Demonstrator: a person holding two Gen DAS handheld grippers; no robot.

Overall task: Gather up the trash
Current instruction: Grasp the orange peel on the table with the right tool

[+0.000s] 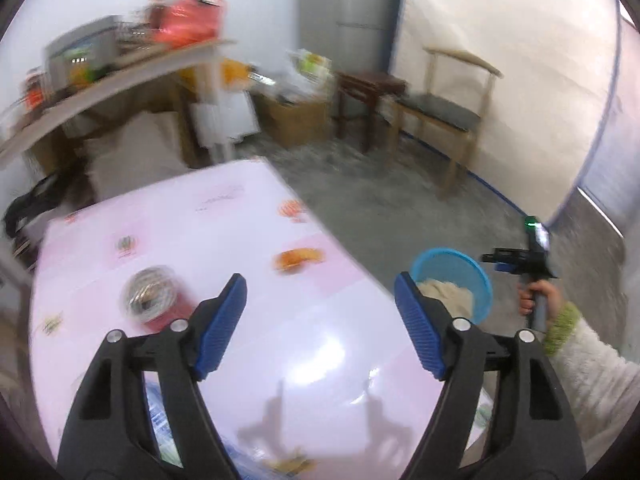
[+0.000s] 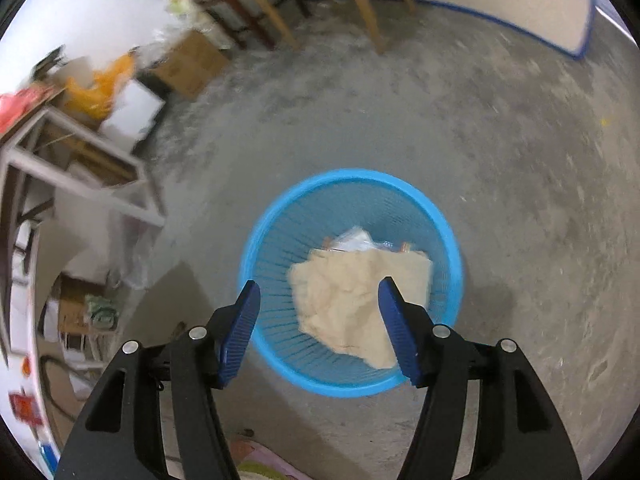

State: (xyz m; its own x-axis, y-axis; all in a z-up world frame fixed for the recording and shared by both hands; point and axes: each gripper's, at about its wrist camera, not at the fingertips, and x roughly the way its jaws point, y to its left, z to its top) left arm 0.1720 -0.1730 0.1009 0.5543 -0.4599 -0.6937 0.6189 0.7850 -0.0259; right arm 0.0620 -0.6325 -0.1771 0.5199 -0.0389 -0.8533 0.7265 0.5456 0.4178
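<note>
A blue mesh trash basket (image 2: pixel 280 216) stands on the concrete floor, with crumpled beige paper (image 2: pixel 352 292) and some white scraps inside. My right gripper (image 2: pixel 318 292) hangs open and empty right above it. The basket also shows in the left wrist view (image 1: pixel 480 276), beside the table. My left gripper (image 1: pixel 320 292) is open and empty above the pink table (image 1: pixel 224 240). On the table lie a red can (image 1: pixel 154 300) with a shiny top, left of the fingers, and an orange wrapper (image 1: pixel 298 260) farther ahead. The right gripper (image 1: pixel 504 258) shows in the left view, held by a hand.
A cluttered shelf table (image 1: pixel 120 76) stands at the back left, with cardboard boxes (image 1: pixel 296 120) on the floor. A dark stool (image 1: pixel 368 88) and a wooden chair (image 1: pixel 444 116) stand by the far wall. Printed paper (image 1: pixel 160 420) lies at the table's near edge.
</note>
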